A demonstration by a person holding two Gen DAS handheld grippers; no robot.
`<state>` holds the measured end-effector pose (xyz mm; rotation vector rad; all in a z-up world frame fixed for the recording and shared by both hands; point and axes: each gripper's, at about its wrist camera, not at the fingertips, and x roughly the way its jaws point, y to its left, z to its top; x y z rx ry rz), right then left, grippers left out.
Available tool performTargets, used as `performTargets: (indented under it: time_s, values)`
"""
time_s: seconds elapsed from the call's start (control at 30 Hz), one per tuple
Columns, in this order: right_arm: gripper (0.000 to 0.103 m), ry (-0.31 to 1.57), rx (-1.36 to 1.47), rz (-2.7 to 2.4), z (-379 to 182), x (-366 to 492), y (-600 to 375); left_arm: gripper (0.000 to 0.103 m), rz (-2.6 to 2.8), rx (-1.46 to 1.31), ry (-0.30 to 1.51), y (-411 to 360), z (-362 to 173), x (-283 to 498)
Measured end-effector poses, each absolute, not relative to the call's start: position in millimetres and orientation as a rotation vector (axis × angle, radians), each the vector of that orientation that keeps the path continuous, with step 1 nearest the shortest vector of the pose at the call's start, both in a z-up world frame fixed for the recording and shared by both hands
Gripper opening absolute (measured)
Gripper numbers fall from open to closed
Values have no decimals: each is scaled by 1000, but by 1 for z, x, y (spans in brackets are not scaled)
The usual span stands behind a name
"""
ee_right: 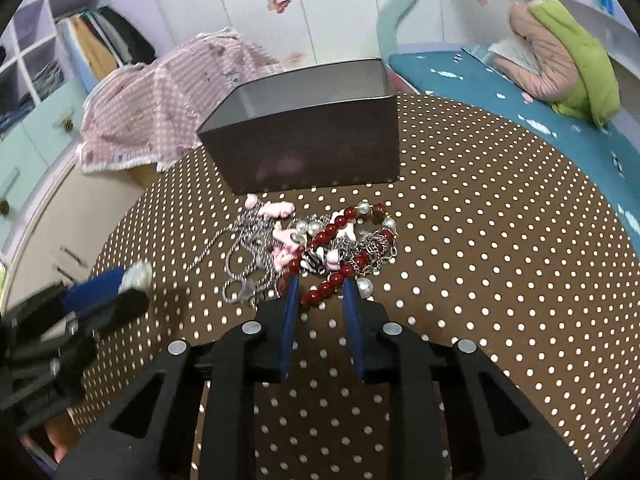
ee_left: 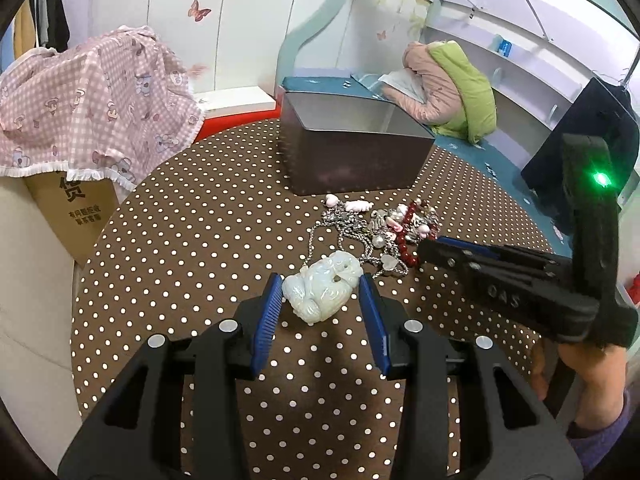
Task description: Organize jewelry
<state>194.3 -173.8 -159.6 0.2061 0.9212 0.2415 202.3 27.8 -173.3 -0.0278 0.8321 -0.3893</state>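
A pale jade pendant [ee_left: 322, 286] on a silver chain [ee_left: 320, 236] lies on the dotted table, between the blue pads of my left gripper [ee_left: 322, 290], which is open around it without visibly pressing it. A tangled pile of jewelry [ee_right: 316, 244] lies in front of a dark open tin box [ee_right: 308, 136]. My right gripper [ee_right: 320, 292] is open, its pads on either side of a red bead bracelet [ee_right: 332, 280] at the pile's near edge. The right gripper also shows in the left wrist view [ee_left: 424, 250], at the pile [ee_left: 392, 224]. The box [ee_left: 352, 148] shows no contents.
The round table has a brown white-dotted cloth [ee_right: 500, 260]. A pink checked cloth [ee_left: 92, 108] covers a cardboard box at the left. A blue surface [ee_right: 500, 84] with a pink and green jacket [ee_right: 560, 68] lies behind right.
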Motion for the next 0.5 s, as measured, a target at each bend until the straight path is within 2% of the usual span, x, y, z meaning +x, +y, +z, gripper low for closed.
performTargets:
  time_s: [0.1, 0.3, 0.5]
  values:
    - [21, 921, 215, 225, -159, 201, -174, 40, -395, -30, 835, 27, -175, 201]
    - [9, 917, 158, 196, -158, 207, -173, 40, -410, -46, 836, 26, -175, 201]
    - [7, 907, 101, 225, -154, 200, -179, 40, -423, -36, 829, 21, -171, 203]
